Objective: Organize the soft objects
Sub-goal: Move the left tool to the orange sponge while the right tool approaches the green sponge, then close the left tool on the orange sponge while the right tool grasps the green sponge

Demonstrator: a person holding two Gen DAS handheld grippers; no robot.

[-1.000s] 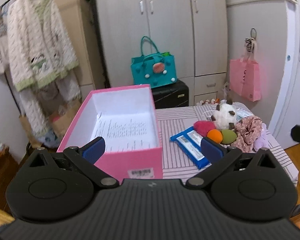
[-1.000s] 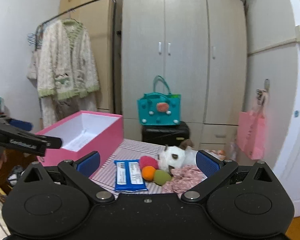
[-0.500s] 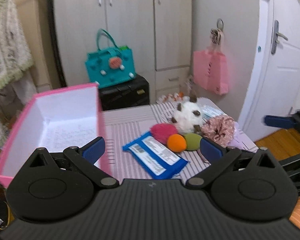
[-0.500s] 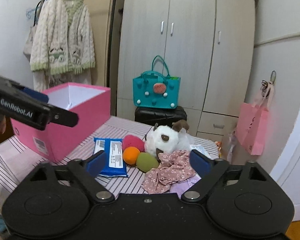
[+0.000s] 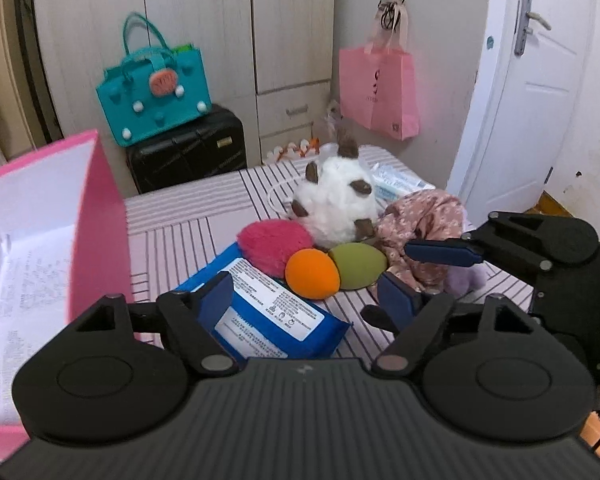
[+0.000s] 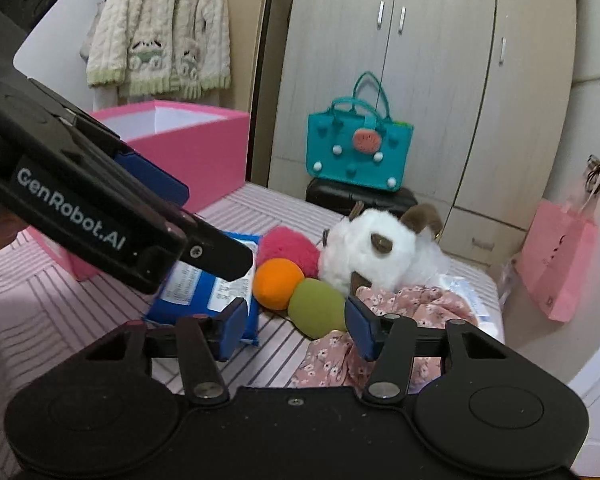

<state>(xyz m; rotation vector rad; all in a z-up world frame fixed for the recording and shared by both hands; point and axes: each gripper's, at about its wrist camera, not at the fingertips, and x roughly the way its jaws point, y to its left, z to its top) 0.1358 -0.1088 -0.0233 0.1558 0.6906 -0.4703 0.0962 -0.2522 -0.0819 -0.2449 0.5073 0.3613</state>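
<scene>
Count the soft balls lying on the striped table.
3, touching in a row: the fuzzy pink ball beside the blue packet, the orange ball in the middle, the green ball against the floral cloth. More may hide behind the plush toy.

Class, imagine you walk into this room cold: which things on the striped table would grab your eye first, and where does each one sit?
The white plush toy sits mid-table with a fuzzy pink ball, an orange ball and a green ball clustered in front of it. The open pink box stands at the table's left end, a blue packet lying between it and the balls. Both grippers, left and right, hang open over the pile, jaws just narrowing, nothing gripped.
</scene>
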